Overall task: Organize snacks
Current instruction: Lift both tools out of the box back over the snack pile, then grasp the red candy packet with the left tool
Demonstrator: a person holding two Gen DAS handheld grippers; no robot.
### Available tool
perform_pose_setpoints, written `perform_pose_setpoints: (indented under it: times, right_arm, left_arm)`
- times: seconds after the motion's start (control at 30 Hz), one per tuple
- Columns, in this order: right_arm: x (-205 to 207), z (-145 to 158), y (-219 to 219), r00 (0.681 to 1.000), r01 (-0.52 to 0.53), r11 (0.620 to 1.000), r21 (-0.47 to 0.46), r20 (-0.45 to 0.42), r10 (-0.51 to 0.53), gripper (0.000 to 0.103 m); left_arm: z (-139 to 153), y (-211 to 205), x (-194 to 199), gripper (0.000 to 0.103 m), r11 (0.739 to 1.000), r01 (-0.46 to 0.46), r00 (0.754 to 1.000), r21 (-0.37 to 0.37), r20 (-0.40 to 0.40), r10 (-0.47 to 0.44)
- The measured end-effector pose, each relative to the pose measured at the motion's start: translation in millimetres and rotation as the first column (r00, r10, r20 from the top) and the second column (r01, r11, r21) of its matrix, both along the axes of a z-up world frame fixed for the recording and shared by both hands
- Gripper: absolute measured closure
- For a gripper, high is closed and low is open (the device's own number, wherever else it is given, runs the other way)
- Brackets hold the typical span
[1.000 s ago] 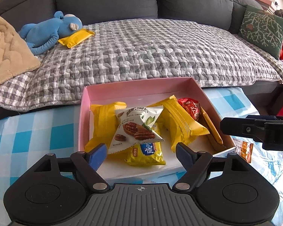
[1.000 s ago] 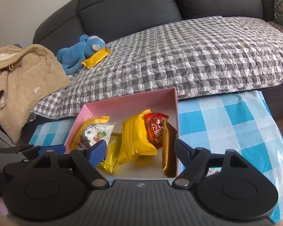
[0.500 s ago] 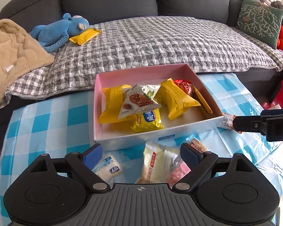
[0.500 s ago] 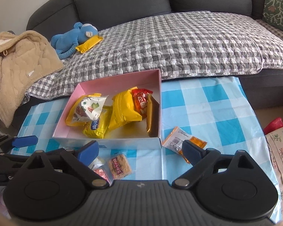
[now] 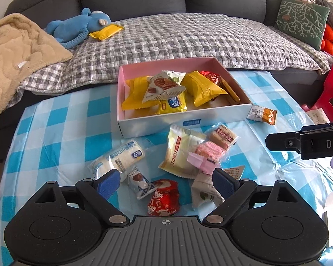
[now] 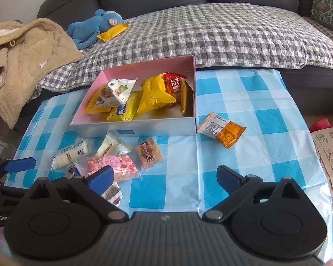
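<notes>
A pink-lined box (image 5: 157, 124) (image 6: 144, 128) holds several snack packets on the blue-checked tablecloth. Loose snacks lie in front of it: a white roll (image 5: 119, 157), a red packet (image 5: 164, 197), a pale yellow packet (image 5: 179, 155), a pink packet (image 6: 113, 166) and a brown biscuit packet (image 6: 149, 153). An orange-and-white packet (image 6: 222, 129) lies right of the box. My left gripper (image 5: 164, 180) is open above the loose snacks and holds nothing. My right gripper (image 6: 164, 177) is open and empty over the cloth, near the table's front.
A grey sofa with a checked quilt (image 5: 177, 35) stands behind the table. On it lie a blue plush toy (image 5: 77, 26), a yellow packet (image 5: 106, 31) and a beige blanket (image 5: 15, 55). A green cushion (image 5: 302, 17) sits at the right.
Both grippers have pulled back from the box toward the table's front, so the loose snacks in front of the box have come into view. Both stay open and empty.
</notes>
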State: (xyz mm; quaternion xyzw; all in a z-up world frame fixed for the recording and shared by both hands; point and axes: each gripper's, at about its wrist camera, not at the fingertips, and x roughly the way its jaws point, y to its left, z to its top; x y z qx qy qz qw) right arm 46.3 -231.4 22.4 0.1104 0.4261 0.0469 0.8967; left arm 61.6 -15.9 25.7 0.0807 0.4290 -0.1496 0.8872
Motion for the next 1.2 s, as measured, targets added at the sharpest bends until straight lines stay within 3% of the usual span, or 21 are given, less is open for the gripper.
perform_pose_setpoints:
  times: [0.17,0.37,0.67,1.2]
  right_arm:
    - [-8,-4,2,1.000,-0.003,1.000,0.011,0.014,0.003,0.003]
    - [-14,-7,1,1.000,-0.003,0.999,0.040,0.018,0.002,0.002]
    - [-16,-16,12,0.999,-0.036,0.996,-0.078,0.020,0.037,0.002]
    - [-3,-20,37,0.994,-0.105,0.992,-0.063,0.005,0.106,0.002]
  left_arm:
    - [-8,9,-9,0.011,0.999,-0.005,1.000,-0.033,0.005,0.006]
    - [-20,14,-20,0.011,1.000,0.023,1.000,-0.010,0.017,-0.023]
    - [-34,28,-24,0.011,0.998,0.053,0.999,0.014,-0.006,-0.053]
    - [-45,34,-7,0.012,0.992,0.120,0.991,0.026,0.049,-0.122]
